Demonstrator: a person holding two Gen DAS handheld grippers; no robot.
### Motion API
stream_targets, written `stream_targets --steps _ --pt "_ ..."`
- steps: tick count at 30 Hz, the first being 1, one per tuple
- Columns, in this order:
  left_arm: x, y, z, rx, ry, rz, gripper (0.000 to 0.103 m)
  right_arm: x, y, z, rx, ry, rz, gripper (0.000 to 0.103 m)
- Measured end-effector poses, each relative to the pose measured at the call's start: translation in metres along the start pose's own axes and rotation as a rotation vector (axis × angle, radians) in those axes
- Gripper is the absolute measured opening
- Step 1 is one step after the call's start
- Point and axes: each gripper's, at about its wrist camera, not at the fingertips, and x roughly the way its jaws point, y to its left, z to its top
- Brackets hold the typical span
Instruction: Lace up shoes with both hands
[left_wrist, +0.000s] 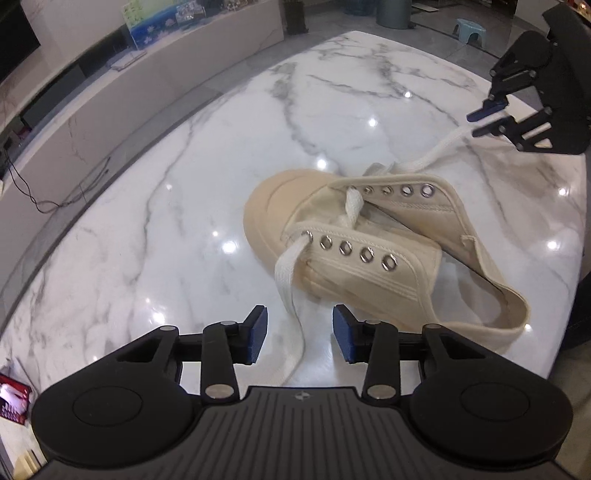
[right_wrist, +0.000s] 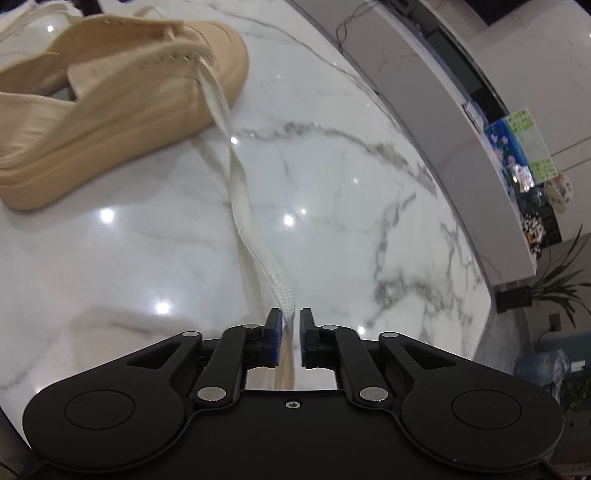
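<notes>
Shoe (left_wrist: 354, 240) lies mid-table (left_wrist: 184, 184), laced through only its toe-most eyelets, eight empty; my left hand-held gripper (left_wrist: 300, 334) gapes around one lace end (left_wrist: 288, 273), my right hand-held gripper (right_wrist: 291, 338) barely parted around the other (right_wrist: 236, 173).

The counter (left_wrist: 184, 206) is a white marble slab with grey veins and a rounded edge. Its surface is glossy and shows small bright reflections of lamps. One beige canvas shoe (left_wrist: 354, 236) stands on it on its sole, with the rubber toe cap toward the far side in the left wrist view. A flat white lace (left_wrist: 291, 295) comes out of the lowest eyelets on both sides. One end seems to lie on the marble just beside the shoe, though blur makes the contact uncertain.
</notes>
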Motion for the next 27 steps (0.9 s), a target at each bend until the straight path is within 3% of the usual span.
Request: stream_targets --steps 5,6,7,8,12,20,27 --pt "0.009 -0.001 0.006 0.014 -0.037 0.031 0.038 -0.004 0.014 0.01 -0.032 -0.026 0.011 0.008" --pt "0.012 0.0 0.007 0.006 -0.03 0.017 0.027 -0.005 0.016 0.012 -0.035 -0.036 0.013 0.008" --pt "0.014 0.001 0.007 -0.005 -0.026 0.006 0.003 -0.008 0.017 0.014 -0.034 -0.048 0.015 0.008" --pt "0.014 0.004 0.007 -0.028 -0.027 0.0 0.001 -0.008 0.017 0.015 -0.034 -0.051 0.016 0.009" --pt "0.009 0.016 0.004 -0.103 -0.017 0.008 0.0 -0.013 0.018 0.016 -0.029 -0.06 0.009 0.01" --pt "-0.001 0.032 -0.018 -0.146 0.067 0.139 0.0 -0.012 0.016 0.012 -0.011 -0.041 -0.003 0.019" --pt "-0.016 0.053 -0.044 -0.198 0.097 0.183 0.001 -0.015 0.013 0.012 0.005 -0.049 -0.015 0.019"
